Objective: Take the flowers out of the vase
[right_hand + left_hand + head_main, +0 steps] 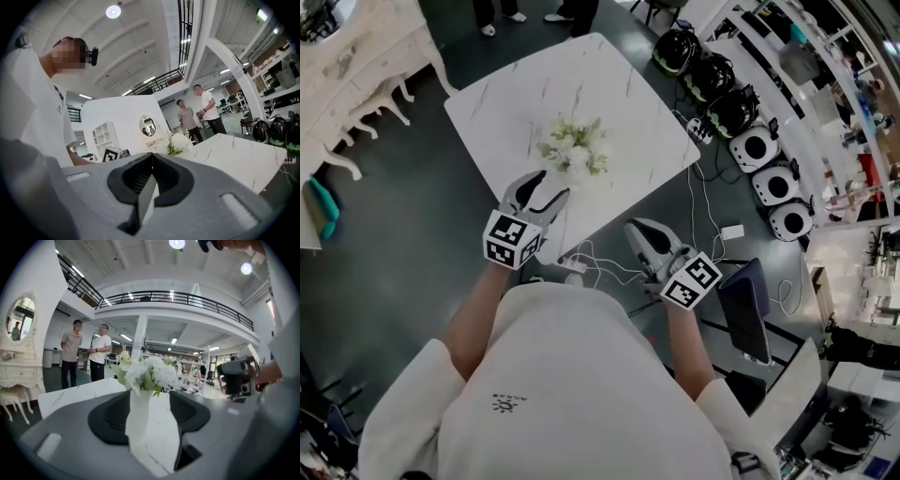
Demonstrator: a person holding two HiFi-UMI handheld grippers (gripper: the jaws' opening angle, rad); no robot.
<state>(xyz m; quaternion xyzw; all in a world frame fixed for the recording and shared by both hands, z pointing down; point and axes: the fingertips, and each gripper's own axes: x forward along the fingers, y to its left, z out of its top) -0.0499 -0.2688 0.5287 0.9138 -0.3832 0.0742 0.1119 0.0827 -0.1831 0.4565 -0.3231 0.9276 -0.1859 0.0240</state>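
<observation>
A bunch of white flowers with green leaves [574, 148] stands in the middle of the white marble table [619, 103]. In the left gripper view the flowers [145, 371] rise out of a slim white vase [140, 411], framed between the jaws. My left gripper [547, 189] is open over the table's near edge, a short way from the flowers, with nothing between its pads. My right gripper [635, 228] is shut and empty, off the table's near right edge above the floor. From there the flowers [178, 141] show to the front.
Cables and a power strip [581, 265] lie on the dark floor below the near edge. A white dressing table with an oval mirror [18, 319] stands at the left. Two people [86, 357] stand beyond the table. Round devices [759, 150] line the right side.
</observation>
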